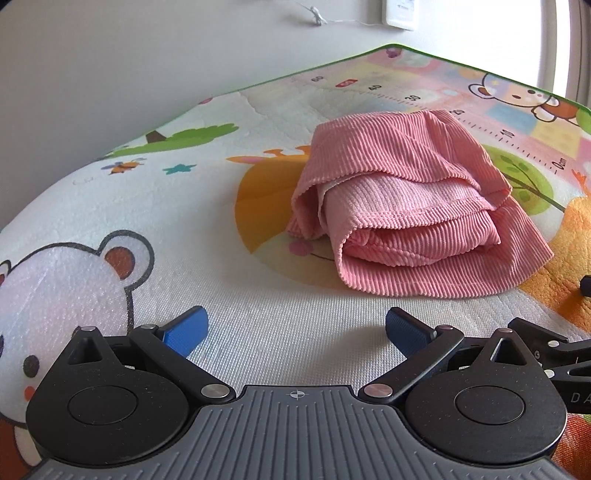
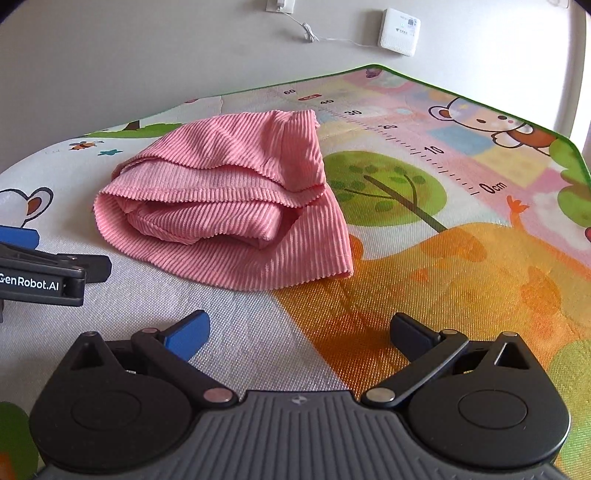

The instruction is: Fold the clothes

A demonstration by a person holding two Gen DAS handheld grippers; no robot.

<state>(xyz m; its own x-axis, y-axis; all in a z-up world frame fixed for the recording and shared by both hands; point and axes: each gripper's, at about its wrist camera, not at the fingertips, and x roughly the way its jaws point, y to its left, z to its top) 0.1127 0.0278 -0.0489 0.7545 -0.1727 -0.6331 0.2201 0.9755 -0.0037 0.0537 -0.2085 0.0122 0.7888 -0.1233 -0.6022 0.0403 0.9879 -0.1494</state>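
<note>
Left gripper (image 1: 297, 334): jaws spread wide, nothing between the blue pads (image 1: 186, 332). It sits low over the mat (image 1: 258, 332), short of the garment (image 1: 406, 206) and apart from it. Right gripper (image 2: 299, 334): jaws likewise spread, holding nothing, also short of the garment, just beside the left gripper, whose black body shows at the left edge of the right view.

Surroundings: the mat is a printed play mat with a green border, bears, trees and a ruler strip marked 0cm to 60. Behind it stands a pale wall (image 2: 147, 44) with a white box (image 2: 399, 31) and a cable (image 2: 325, 37). Nothing lies between either gripper and the garment.

The garment is pink ribbed cloth, folded into a loose bundle of several layers. It lies on the mat ahead of both grippers, nearer the far edge. Its near hem rests flat; upper layers overlap unevenly, leaving an open pocket at the front.
</note>
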